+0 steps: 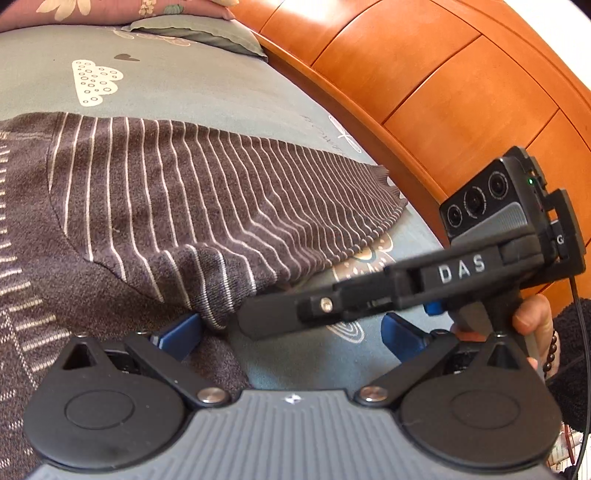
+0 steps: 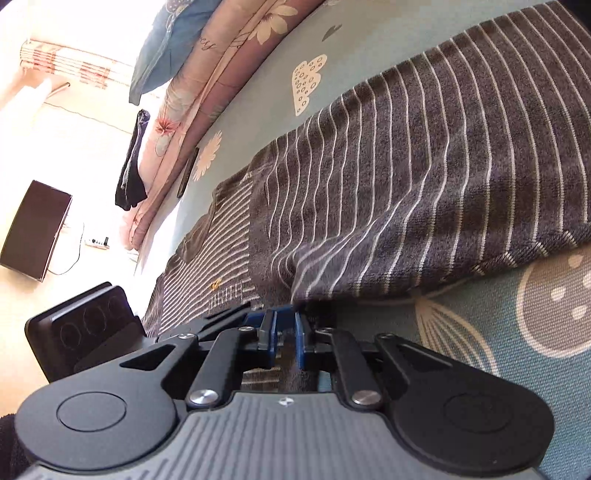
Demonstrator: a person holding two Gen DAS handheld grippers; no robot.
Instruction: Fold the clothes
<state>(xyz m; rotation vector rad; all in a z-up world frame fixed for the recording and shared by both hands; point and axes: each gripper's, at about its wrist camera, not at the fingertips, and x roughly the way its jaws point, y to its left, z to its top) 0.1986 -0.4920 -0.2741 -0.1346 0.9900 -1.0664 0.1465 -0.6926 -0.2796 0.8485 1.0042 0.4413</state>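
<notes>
Striped sweater point(image 1: 184, 206) spread on bed sheet point(image 1: 207, 85), filling centre-left. Left gripper point(image 1: 291, 332) wide open at lower centre, hem corner just above. Right gripper point(image 2: 284, 332) pinched narrow on sweater edge.

Home bedroom, bed sheet point(image 1: 192, 85) with cloud print, pillow point(image 1: 207, 35), floral quilt point(image 2: 236, 48), curved wooden headboard point(image 1: 424, 81)

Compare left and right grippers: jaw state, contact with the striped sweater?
The left gripper stands wide open; the right gripper is nearly shut. The left grips nothing; the right pinches the striped sweater at its edge. Both have blue pads and sit low at the sweater's near edge.
</notes>
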